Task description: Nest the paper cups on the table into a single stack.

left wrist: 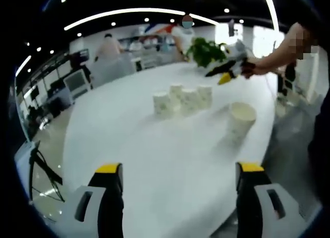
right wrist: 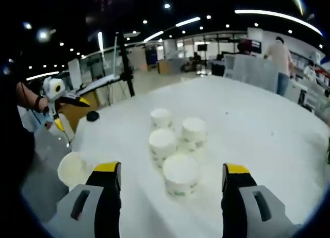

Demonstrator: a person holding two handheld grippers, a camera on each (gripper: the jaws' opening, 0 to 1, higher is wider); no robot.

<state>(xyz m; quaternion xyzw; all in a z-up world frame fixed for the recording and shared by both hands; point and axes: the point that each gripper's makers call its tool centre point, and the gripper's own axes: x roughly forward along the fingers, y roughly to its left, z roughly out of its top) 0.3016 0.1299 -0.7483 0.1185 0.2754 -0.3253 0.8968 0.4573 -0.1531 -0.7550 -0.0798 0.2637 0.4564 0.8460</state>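
Note:
Several white paper cups with a faint green print stand upside down in a tight cluster [left wrist: 183,98] on the white table [left wrist: 154,155], well ahead of my left gripper [left wrist: 179,172], which is open and holds nothing. One more cup [left wrist: 241,119] stands apart to the right, mouth up. In the right gripper view the cluster [right wrist: 172,145] is close; its nearest cup [right wrist: 180,180] sits just ahead of my open right gripper [right wrist: 171,172], between the lines of the two jaws. The lone cup [right wrist: 75,168] lies left of the left jaw.
The right gripper [left wrist: 229,68], held by a hand, hovers beyond the cluster, with a potted plant [left wrist: 206,50] behind it. The left gripper [right wrist: 62,94] appears at far left. A small black object [right wrist: 93,115] rests near the table edge, below a tripod pole [right wrist: 125,63]. People stand behind.

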